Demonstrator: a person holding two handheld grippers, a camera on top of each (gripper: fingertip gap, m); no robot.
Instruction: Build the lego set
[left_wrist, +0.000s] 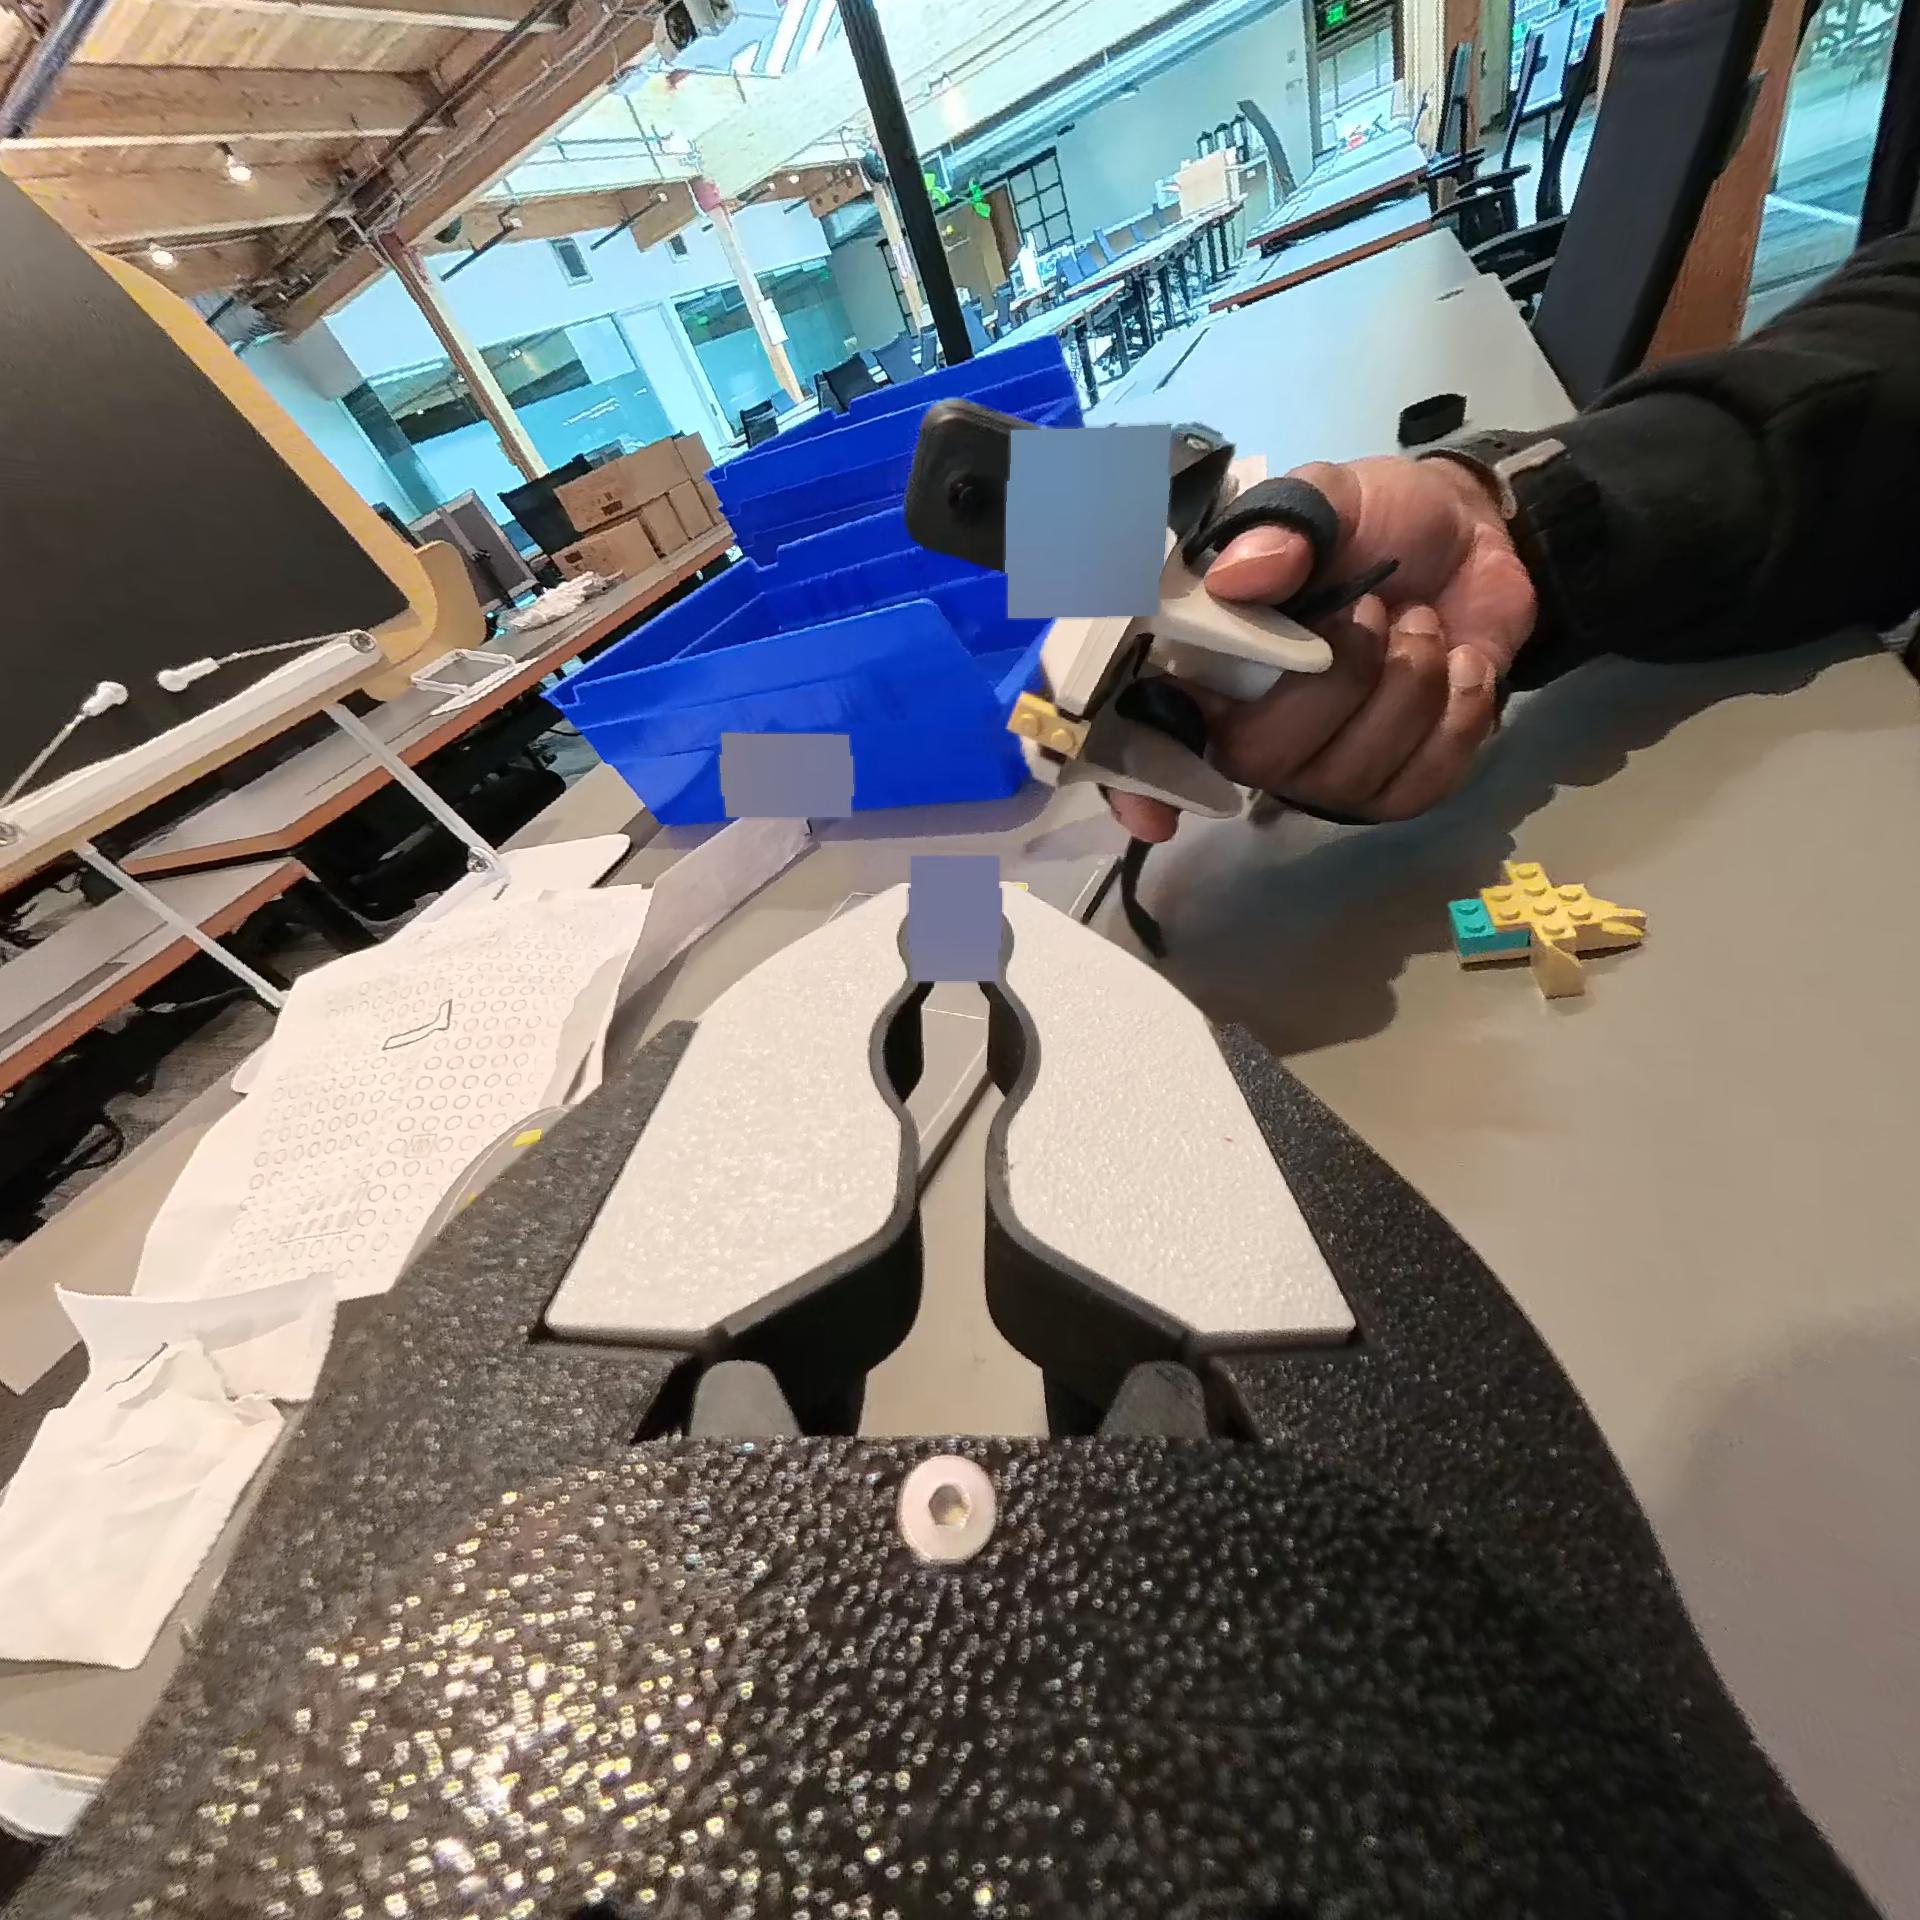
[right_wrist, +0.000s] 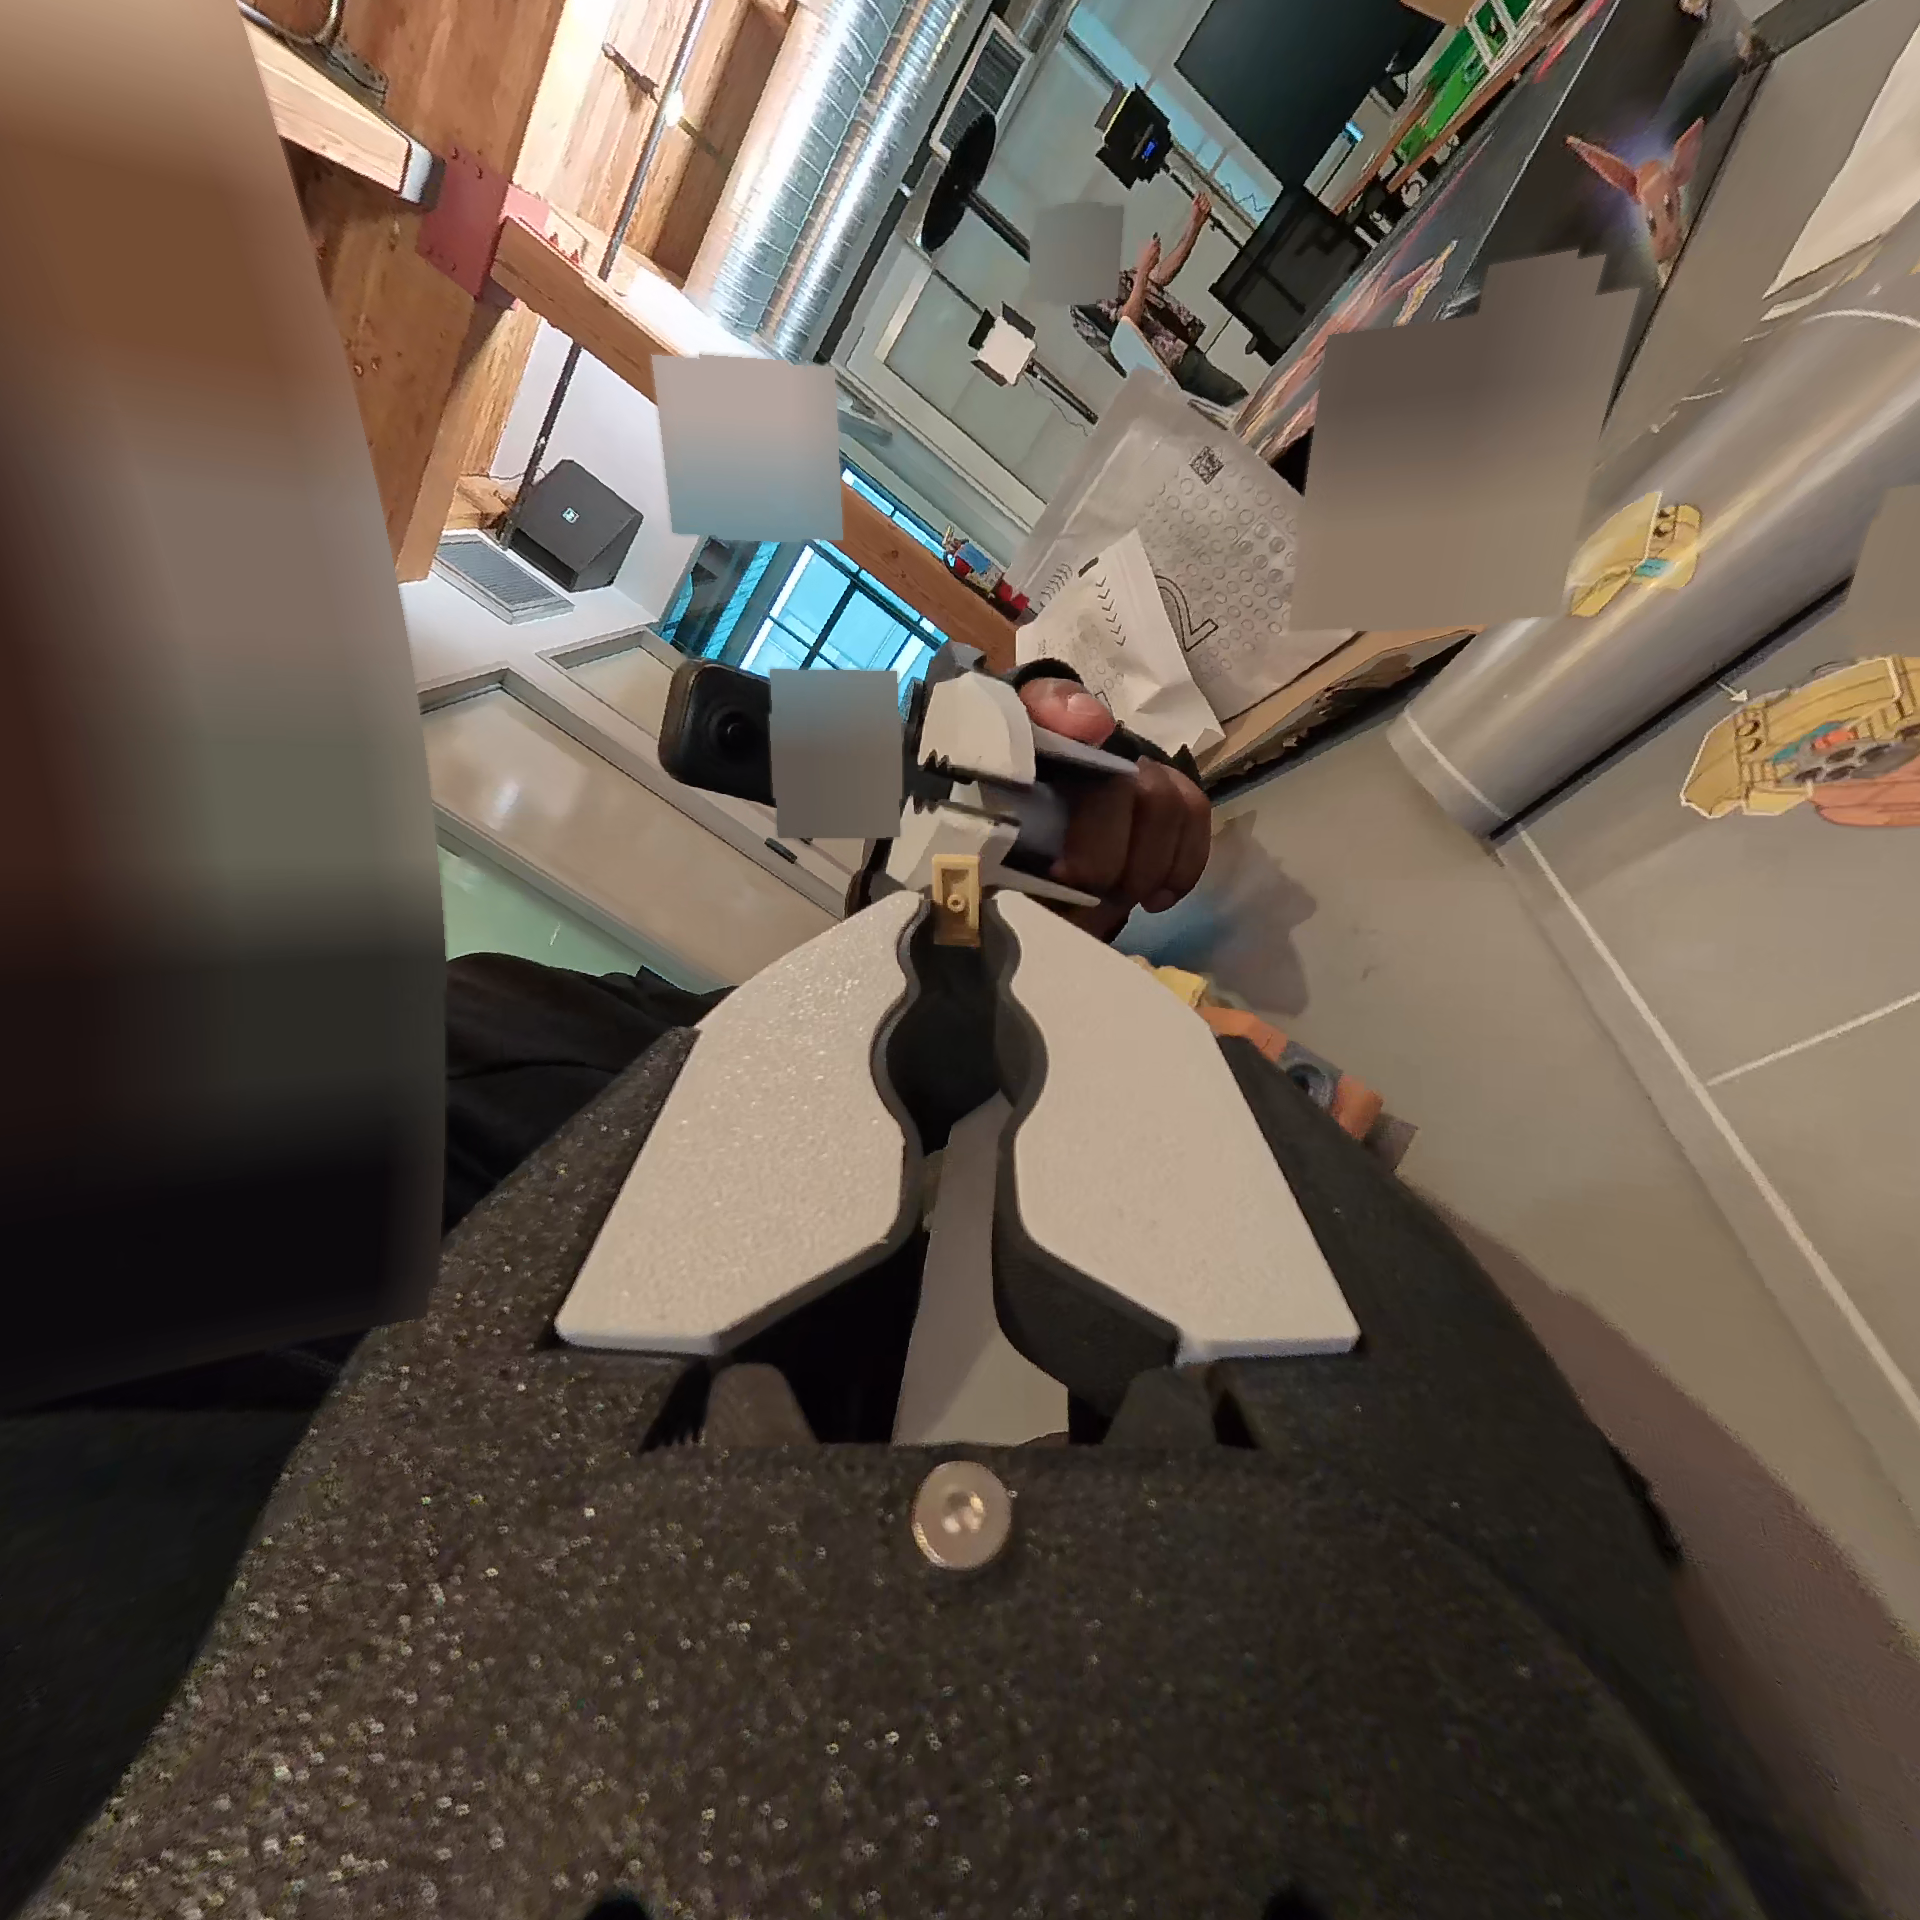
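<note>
A: What did the right wrist view show up close?
B: The right gripper pinched a tan brick.
A: And the left?
B: The left gripper had its tips masked, so I couldn't tell. Farther off sat a yellow-and-teal brick build on the desk, then blue bins.

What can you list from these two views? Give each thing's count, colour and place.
brick plate: one, tan, pinched in the right claw
brick model: one, yellow and teal, on the table, right
bins: several, blue, stacked at the table's far side
paper sheets: several, white, table's left
right claw: one, grey fingers, raised, held by a hand
left claw: one, grey fingers, tips hidden
</note>
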